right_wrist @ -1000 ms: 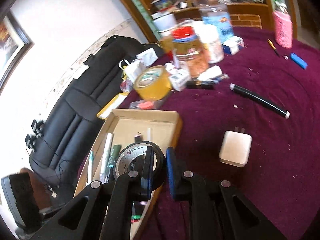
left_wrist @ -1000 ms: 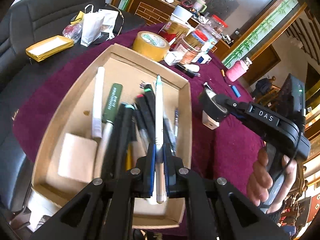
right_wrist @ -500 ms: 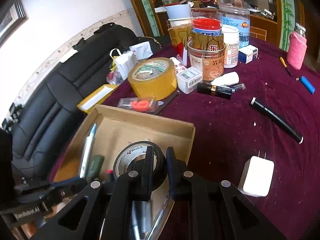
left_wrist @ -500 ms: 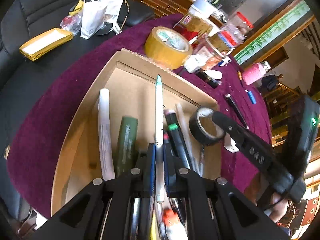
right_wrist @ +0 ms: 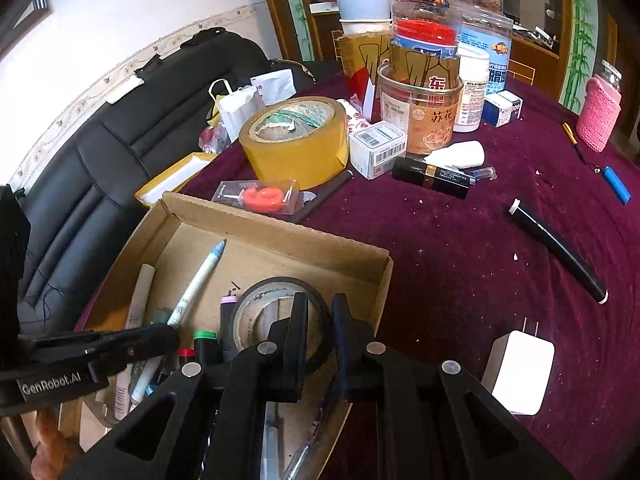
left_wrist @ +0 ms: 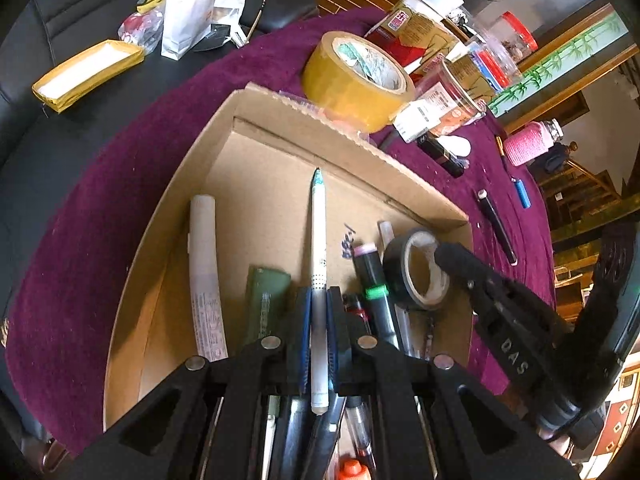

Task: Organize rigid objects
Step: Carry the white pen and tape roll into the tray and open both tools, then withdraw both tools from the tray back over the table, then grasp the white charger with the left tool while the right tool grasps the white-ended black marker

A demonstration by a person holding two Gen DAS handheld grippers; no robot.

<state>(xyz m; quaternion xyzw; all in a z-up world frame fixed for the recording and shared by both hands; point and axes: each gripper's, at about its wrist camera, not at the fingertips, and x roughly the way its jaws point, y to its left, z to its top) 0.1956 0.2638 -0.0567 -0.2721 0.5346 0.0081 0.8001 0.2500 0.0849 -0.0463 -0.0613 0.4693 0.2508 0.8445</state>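
Observation:
A shallow cardboard box (left_wrist: 340,128) (right_wrist: 280,236) sits on the purple tablecloth and holds several pens and markers. My left gripper (left_wrist: 319,304) is shut on a white pen (left_wrist: 319,232) with a teal tip, held low over the box floor and pointing at the far wall. In the right wrist view the same white pen (right_wrist: 196,284) slants above the box. My right gripper (right_wrist: 320,308) is shut on the wall of a black tape roll (right_wrist: 256,300) (left_wrist: 416,276), held inside the box at its right side, above a green-banded marker (left_wrist: 376,284).
Beyond the box stand a yellow tape roll (right_wrist: 296,136), jars (right_wrist: 424,112) and small cartons. On the cloth lie a black lipstick tube (right_wrist: 432,174), a black pen (right_wrist: 556,248), a blue lighter (right_wrist: 616,184), a white charger (right_wrist: 520,372) and a pink sleeved bottle (right_wrist: 598,116). A black sofa (right_wrist: 120,120) lies left.
Both grippers have come down and forward over the box. The tape roll moved from beside the box's right wall to inside it; the white pen now hangs lower over the box floor.

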